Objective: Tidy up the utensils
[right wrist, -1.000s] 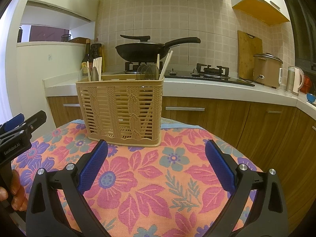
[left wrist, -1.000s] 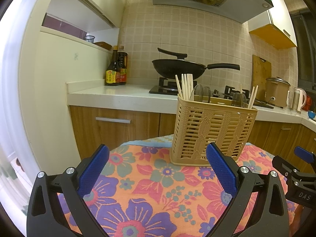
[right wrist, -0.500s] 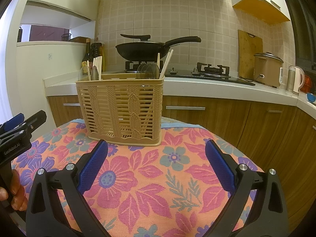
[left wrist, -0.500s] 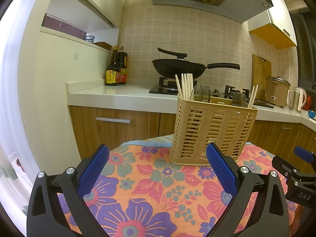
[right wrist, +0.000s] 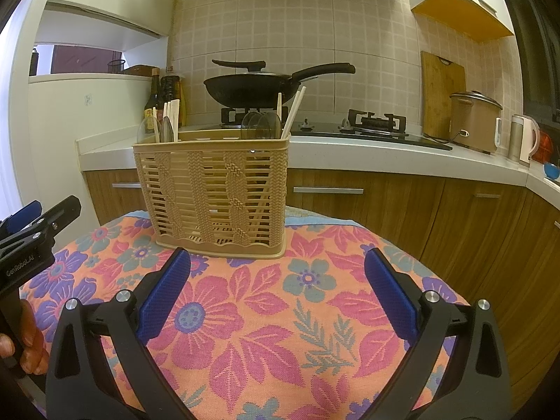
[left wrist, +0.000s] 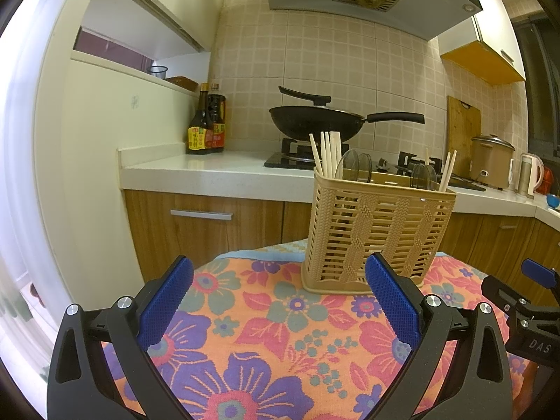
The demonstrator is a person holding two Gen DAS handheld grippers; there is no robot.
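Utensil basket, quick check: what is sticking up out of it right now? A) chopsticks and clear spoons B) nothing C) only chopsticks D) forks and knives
A: the utensil basket on the floral tablecloth holds pale chopsticks alongside clear spoons, and both show above its rim in the two wrist views.
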